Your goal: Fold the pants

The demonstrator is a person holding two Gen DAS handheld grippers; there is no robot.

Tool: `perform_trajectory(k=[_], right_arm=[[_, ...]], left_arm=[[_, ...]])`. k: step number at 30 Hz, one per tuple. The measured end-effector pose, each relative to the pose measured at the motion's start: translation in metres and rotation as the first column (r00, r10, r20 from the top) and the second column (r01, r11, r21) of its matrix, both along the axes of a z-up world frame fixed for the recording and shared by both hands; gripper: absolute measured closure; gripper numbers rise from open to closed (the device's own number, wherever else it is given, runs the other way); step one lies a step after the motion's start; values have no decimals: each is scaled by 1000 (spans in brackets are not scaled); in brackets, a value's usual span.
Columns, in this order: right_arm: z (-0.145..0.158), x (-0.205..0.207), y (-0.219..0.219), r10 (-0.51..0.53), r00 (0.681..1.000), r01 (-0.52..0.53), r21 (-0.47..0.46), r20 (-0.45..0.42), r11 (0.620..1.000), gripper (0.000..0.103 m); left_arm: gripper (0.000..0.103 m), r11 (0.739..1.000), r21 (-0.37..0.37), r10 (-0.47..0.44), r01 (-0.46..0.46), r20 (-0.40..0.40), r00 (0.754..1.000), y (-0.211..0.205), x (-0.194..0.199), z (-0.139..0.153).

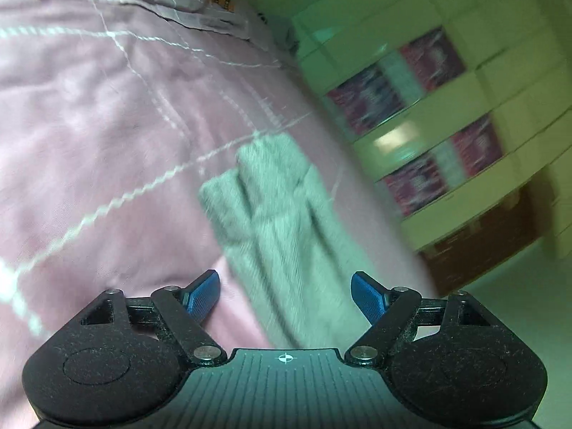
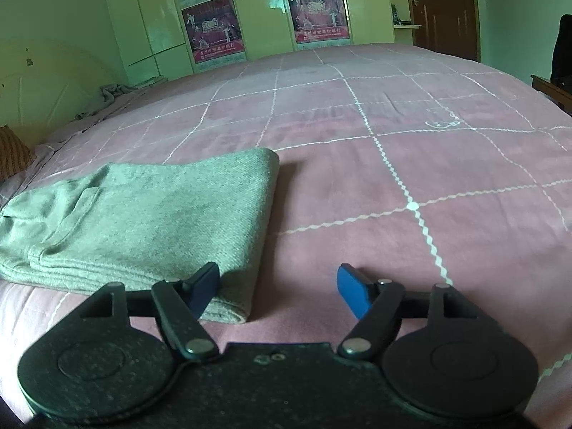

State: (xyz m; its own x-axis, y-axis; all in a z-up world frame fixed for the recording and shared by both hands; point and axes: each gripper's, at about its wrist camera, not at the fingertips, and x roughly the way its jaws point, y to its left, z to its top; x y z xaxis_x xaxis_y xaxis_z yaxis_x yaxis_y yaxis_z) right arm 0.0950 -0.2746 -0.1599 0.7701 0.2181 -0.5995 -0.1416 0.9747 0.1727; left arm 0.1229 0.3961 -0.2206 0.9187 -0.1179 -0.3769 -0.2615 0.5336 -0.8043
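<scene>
The grey-green pants (image 2: pixel 143 221) lie folded into a flat stack on the pink checked bedspread (image 2: pixel 393 164), at the left of the right wrist view. My right gripper (image 2: pixel 279 291) is open and empty, low over the bed at the stack's near right corner; its left fingertip (image 2: pixel 205 291) overlaps the fabric edge. In the blurred left wrist view the pants (image 1: pixel 286 221) stretch away ahead of my left gripper (image 1: pixel 286 295), which is open, empty and above them.
A wardrobe with red posters (image 2: pixel 214 28) stands beyond the bed. A brown door (image 2: pixel 447 7) is at the far right. A crumpled grey cloth (image 2: pixel 114 93) and a patterned pillow (image 2: pixel 10 153) lie by the headboard. The bed edge (image 1: pixel 375 193) runs beside the pants.
</scene>
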Motion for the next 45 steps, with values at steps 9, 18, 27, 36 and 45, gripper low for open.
perform_trajectory(k=[9, 18, 27, 36, 45], right_arm=[[0, -1, 9, -28, 1000, 28, -43, -1, 999, 29], [-2, -2, 11, -37, 999, 37, -52, 3, 998, 28], [8, 2, 1, -54, 998, 56, -64, 32, 996, 30], [28, 14, -78, -187, 978, 194, -74, 91, 978, 30], [16, -6, -122, -278, 959, 271, 122, 46, 955, 29]], left_arm=[[66, 967, -255, 48, 10, 220, 974, 25, 52, -25], [57, 974, -207, 121, -94, 126, 985, 21, 54, -51], [68, 995, 77, 72, -70, -21, 997, -7, 90, -9], [70, 934, 346, -160, 92, 173, 972, -99, 133, 123], [70, 760, 541, -484, 360, 102, 869, -283, 195, 172]])
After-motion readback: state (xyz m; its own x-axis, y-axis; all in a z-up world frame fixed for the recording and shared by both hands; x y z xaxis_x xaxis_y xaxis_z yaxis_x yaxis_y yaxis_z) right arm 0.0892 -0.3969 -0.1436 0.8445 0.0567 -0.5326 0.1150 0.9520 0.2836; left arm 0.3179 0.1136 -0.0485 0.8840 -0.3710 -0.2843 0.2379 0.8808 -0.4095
